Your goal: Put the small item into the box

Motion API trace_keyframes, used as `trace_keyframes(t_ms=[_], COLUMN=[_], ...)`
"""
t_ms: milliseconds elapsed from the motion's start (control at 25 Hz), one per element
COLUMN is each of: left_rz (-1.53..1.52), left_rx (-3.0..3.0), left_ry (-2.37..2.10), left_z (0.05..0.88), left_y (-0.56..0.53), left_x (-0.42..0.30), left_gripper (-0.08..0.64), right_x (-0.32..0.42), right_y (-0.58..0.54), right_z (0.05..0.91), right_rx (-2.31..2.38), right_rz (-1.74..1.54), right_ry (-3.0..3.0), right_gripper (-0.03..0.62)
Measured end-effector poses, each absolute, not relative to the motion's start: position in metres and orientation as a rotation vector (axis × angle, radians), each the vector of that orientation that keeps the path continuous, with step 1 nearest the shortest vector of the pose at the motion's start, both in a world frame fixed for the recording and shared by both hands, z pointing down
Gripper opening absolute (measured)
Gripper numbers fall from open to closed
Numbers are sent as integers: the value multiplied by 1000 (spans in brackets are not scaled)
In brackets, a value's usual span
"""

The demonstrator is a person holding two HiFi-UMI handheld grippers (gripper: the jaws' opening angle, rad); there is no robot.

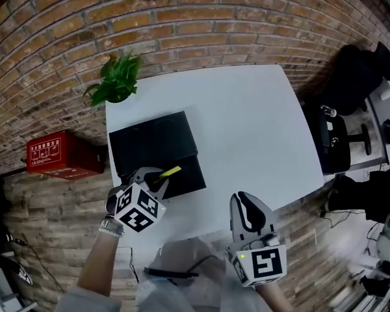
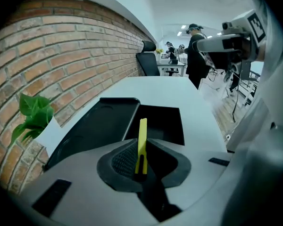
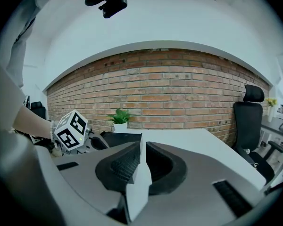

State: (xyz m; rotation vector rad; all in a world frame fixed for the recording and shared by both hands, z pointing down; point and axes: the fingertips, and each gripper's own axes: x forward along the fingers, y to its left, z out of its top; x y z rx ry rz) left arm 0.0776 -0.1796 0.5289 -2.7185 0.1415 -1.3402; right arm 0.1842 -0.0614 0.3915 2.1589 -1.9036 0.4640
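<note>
A thin yellow item [image 1: 171,171] sticks out of my left gripper [image 1: 157,179], which is shut on it. The gripper hovers at the near edge of the open black box [image 1: 188,168], whose lid [image 1: 153,138] lies flat just beyond, on the white table [image 1: 247,122]. In the left gripper view the yellow item [image 2: 142,135] stands upright between the fingers of the left gripper [image 2: 141,145], with the box's hollow [image 2: 162,124] right behind it. My right gripper [image 1: 247,203] is held over the table's near edge, to the right of the box, shut with nothing in it [image 3: 140,147].
A potted green plant [image 1: 117,77] stands at the table's far left corner against the brick wall. A red case [image 1: 55,153] sits on the floor at left. Black office chairs [image 1: 361,77] and another desk are off to the right.
</note>
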Motion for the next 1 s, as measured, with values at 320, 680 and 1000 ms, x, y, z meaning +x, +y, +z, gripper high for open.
trace_keyframes(t_ms=[320,680,1000], left_rz=[-1552,-1645,-1487], left_rx=[-2666,-2663,-2740], left_ry=[25,-36,52], left_z=[565,579,553], left_y=[-175,-168,-173], left_x=[79,78,83], left_gripper=[66,67,81], right_x=[188,192,186], right_y=[-56,-53,-56], right_z=[404,408,406], right_rx=[2166,2173,2145], right_rz=[507,522,501], right_ry=[-1879,-1861,-1886], right_gripper=[64,64,64])
